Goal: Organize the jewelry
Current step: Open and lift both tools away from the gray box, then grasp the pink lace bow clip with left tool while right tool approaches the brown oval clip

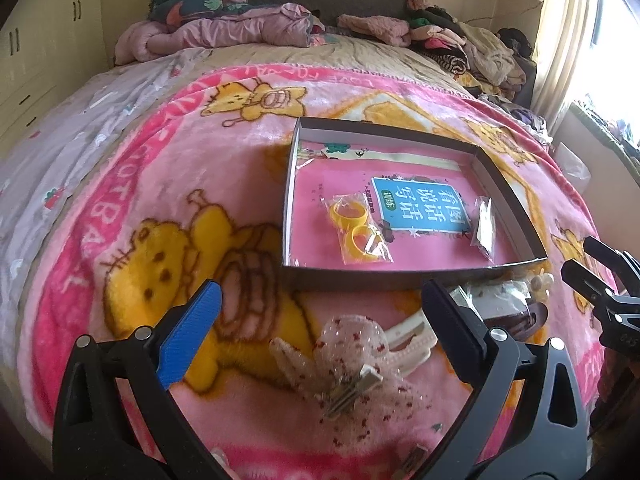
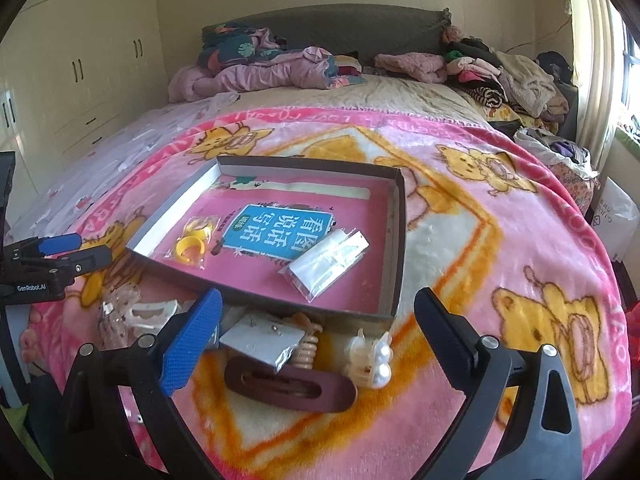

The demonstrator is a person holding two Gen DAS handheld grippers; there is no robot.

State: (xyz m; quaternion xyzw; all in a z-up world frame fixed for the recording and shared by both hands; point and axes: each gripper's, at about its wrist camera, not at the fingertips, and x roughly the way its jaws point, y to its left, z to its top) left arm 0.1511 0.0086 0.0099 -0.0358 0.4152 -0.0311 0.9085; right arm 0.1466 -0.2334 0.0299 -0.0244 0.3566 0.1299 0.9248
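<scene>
While both my grippers stood wide and empty, the sheer bow clip (image 1: 344,376) lay between the left gripper (image 1: 320,308) fingers, and the maroon hair clip (image 2: 290,388) lay between the right gripper (image 2: 318,312) fingers, near the box (image 2: 400,248).

Daylight from window (image 1: 612,40) at right, blown out white. Soft shadows on blanket (image 2: 460,240). Strong fisheye bending, dark vignette at corners. Right wrist view slightly blurred near bottom.
</scene>
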